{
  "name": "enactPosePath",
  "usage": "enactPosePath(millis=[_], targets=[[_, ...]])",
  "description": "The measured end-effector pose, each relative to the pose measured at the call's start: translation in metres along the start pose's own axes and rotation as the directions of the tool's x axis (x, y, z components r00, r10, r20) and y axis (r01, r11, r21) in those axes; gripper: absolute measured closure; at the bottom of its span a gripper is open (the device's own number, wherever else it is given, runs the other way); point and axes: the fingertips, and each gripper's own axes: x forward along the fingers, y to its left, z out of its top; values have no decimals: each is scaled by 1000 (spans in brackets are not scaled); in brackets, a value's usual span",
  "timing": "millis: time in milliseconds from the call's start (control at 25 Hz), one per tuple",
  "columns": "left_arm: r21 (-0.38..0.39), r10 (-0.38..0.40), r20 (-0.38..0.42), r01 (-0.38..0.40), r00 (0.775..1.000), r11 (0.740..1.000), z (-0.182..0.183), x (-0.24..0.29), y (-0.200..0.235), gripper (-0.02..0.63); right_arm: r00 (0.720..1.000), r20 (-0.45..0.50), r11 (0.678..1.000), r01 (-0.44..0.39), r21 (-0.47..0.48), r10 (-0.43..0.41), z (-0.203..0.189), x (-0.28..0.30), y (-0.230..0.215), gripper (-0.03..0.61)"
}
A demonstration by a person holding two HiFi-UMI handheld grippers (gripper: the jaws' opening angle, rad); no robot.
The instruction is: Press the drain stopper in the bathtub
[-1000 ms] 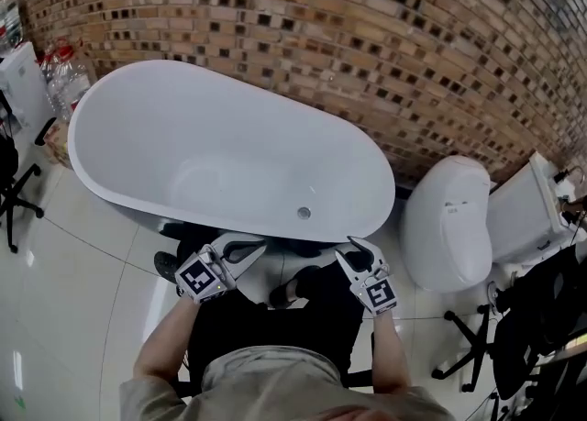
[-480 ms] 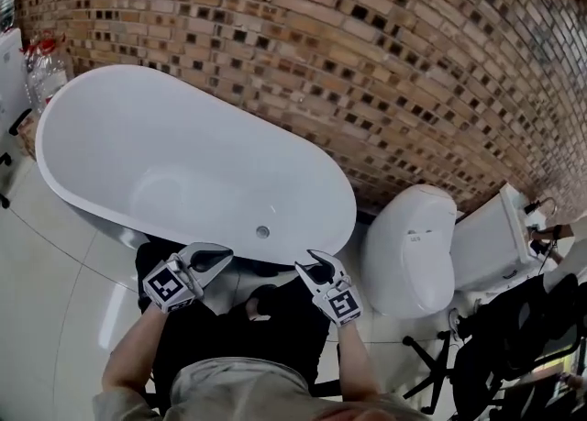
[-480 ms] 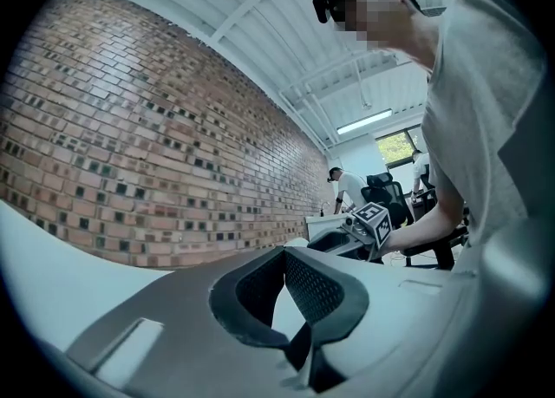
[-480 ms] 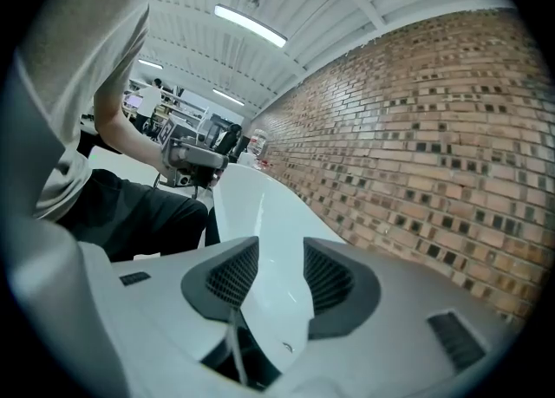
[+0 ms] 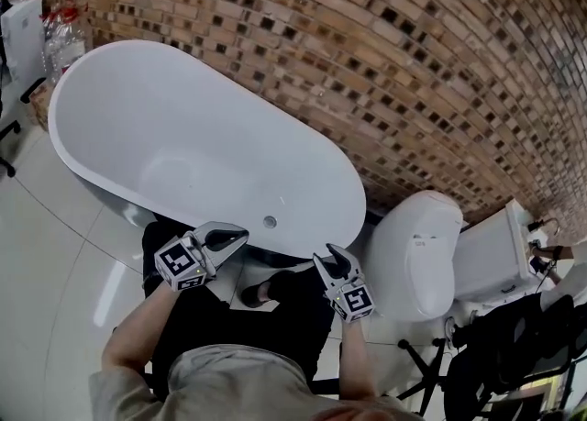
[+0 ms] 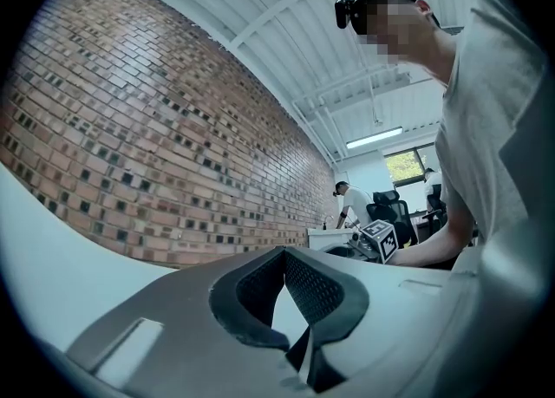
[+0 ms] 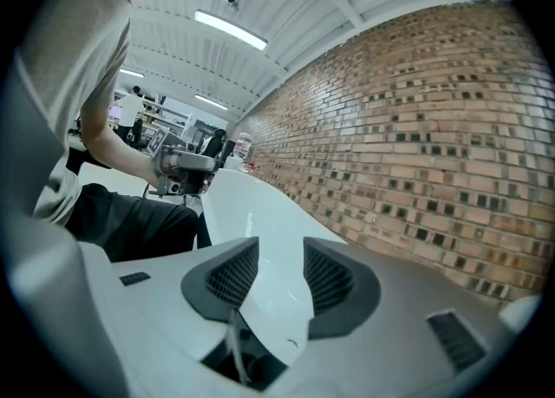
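The white oval bathtub [image 5: 101, 103] stands along the brick wall, and its small round drain stopper [image 5: 270, 222] sits on the tub floor near the near rim. My left gripper [image 5: 240, 235] hovers outside that rim, a little left of the stopper; its pads meet at the tip with nothing between them. The right gripper [image 5: 331, 253] is held to the stopper's right, also outside the tub, jaws apart and empty. In the left gripper view the left gripper [image 6: 283, 253] points at the brick wall. The right gripper [image 7: 280, 244] looks along the bathtub [image 7: 260, 214]. Neither gripper view shows the stopper.
A white toilet [image 5: 417, 254] and its cistern [image 5: 500, 245] stand right of the tub. Water bottles [image 5: 66, 38] are beyond the tub's far left end. A black office chair [image 5: 514, 346] is at the lower right. My legs and shoes [image 5: 254, 294] are below the rim.
The head view has swung relative to the tub. Both grippers have shifted slightly to the right along the near rim. Neither gripper's jaws look different.
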Motion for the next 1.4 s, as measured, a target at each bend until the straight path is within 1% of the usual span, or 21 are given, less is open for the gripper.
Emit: enactPosePath(millis=[80, 160, 240, 360, 480, 560, 680, 760, 840, 1000, 1160, 1400], targets=[[-2, -4, -5, 4, 1000, 1000, 2, -3, -2, 614, 1000, 18, 997, 23, 69, -25, 4, -3, -6, 417], [-6, -11, -12, 11, 1000, 1000, 6, -7, -6, 614, 997, 60, 988, 33, 149, -43, 15, -6, -10, 417], [-10, -10, 1, 10, 1000, 1000, 12, -9, -5, 614, 994, 96, 978, 35, 204, -55, 31, -3, -15, 417], [-16, 13, 31, -13, 999, 1000, 15, -3, 0, 614, 992, 118, 974, 11, 227, -39, 54, 15, -34, 417], [-18, 35, 38, -34, 999, 999, 8, 3, -1, 614, 986, 160, 962, 2, 275, -47, 50, 32, -51, 417], [-15, 24, 31, -24, 999, 1000, 6, 5, -7, 614, 984, 165, 955, 8, 296, -59, 42, 34, -49, 417], [-21, 2, 8, -1, 1000, 1000, 1, 3, -16, 614, 989, 144, 963, -3, 270, -37, 35, 28, -31, 417], [-27, -10, -13, 9, 1000, 1000, -2, 4, -19, 614, 990, 135, 973, 1, 229, -33, 37, 22, -26, 417], [-34, -20, -28, 19, 999, 999, -4, 6, -23, 614, 992, 121, 978, 12, 209, -38, 33, 16, -27, 417], [-38, -30, -37, 29, 999, 999, -6, 7, -31, 614, 992, 112, 971, 30, 237, -58, 29, 9, -35, 418], [-37, -29, -48, 28, 998, 999, -4, 8, -32, 614, 992, 111, 965, 25, 263, -56, 28, 7, -39, 418], [-33, -40, -51, 39, 998, 999, -8, 9, -28, 614, 994, 98, 972, 24, 235, -48, 24, 15, -34, 419]])
